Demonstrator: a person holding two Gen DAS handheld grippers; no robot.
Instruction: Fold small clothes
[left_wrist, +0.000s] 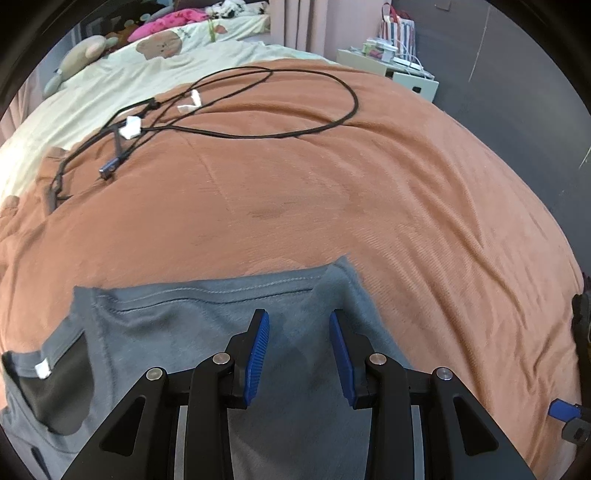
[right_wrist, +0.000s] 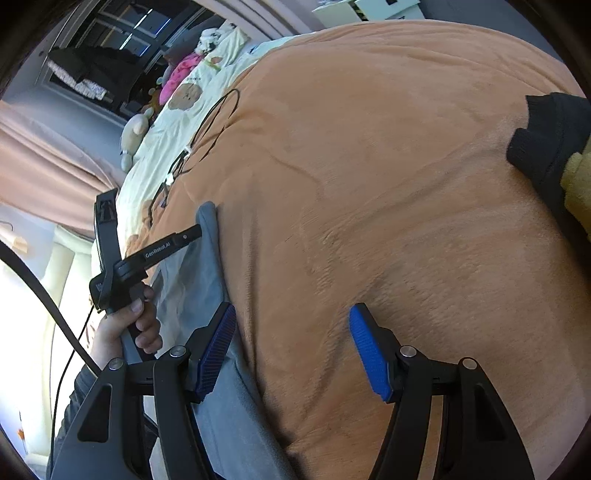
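The bed (left_wrist: 369, 192) fills both views, covered by an orange blanket (right_wrist: 369, 184) that serves as the folding surface. Beyond it lies a cream quilt (left_wrist: 110, 81) with soft toys near the headboard. A long black cable (left_wrist: 295, 131) loops across the far part of the blanket, well apart from the work.

The grey garment (left_wrist: 177, 332) lies on the near edge of the blanket, directly under the left tongs (left_wrist: 299, 350). It looks like a small T-shirt: a stitched hem runs across its far side, and a dark neck opening with a white label (left_wrist: 43, 368) shows at the left of the left wrist view. It seems mostly flat, with one corner lifted or turned at the far right; whether any fold has been made I cannot tell for sure. I would judge the task to be at an early stage, with the main folds still to do.

A dark piece of clothing (right_wrist: 550, 147) sits at the far right of the blanket, so more items probably wait.

The left tongs stand released, both blue pads apart above the cloth, grasping nothing. The right tongs (right_wrist: 291, 347) are also spread wide and empty, one pad over the garment's edge, the other over bare blanket. A hand (right_wrist: 125, 328) holds the left tool's handle.
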